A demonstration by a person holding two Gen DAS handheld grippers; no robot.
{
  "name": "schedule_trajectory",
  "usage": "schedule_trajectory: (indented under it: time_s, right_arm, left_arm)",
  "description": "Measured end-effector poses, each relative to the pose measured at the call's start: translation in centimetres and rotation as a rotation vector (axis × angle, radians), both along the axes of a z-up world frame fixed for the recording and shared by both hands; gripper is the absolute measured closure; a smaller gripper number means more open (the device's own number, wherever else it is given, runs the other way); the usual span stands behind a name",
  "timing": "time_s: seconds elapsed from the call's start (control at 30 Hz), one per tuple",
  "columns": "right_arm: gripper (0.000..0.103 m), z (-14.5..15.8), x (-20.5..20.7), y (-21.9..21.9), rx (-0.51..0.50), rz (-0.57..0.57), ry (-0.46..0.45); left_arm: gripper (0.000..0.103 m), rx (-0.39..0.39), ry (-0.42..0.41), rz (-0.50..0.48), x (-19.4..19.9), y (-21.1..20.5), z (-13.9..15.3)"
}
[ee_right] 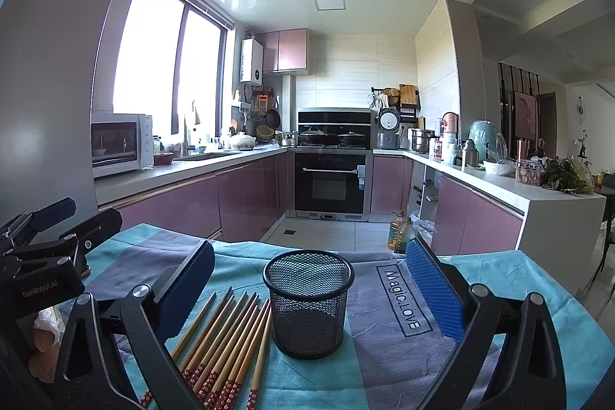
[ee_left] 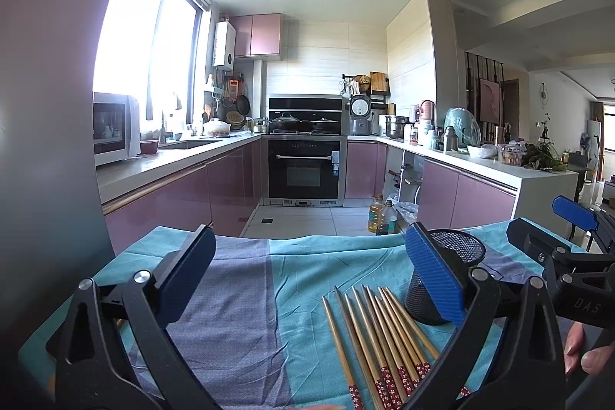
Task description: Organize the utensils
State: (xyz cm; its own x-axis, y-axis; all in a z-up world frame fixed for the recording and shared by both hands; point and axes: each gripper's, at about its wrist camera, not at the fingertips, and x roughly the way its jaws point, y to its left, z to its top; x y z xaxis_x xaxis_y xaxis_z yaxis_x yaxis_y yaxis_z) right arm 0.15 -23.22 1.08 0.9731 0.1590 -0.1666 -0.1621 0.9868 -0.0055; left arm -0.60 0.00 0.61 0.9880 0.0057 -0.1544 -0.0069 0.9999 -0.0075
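Both grippers are hovering low over the cloth-covered table (ee_right: pixel 499 279): the left gripper (ee_left: pixel 311 279) and the right gripper (ee_right: pixel 307 287) are each standing wide open, holding nothing. Bamboo chopsticks (ee_right: pixel 230 337) with red patterned handles are lying flat in a loose row just left of the black mesh cup (ee_right: pixel 308 302), touching its base. That cup is standing upright and empty between the right gripper's fingers.

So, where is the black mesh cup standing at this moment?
The black mesh cup stands upright on the blue cloth, centred in the right wrist view between the open right gripper's fingers, with the chopsticks lying just left of it.
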Motion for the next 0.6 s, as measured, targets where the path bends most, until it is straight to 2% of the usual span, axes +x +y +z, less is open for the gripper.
schedule_trajectory:
  time_s: [0.6]
  right_arm:
    - [0.006,0.24,-0.14,0.04,0.001,-0.004,-0.005]
  left_arm:
    - [0.006,-0.002,0.004,0.001,-0.23,0.06,-0.01]
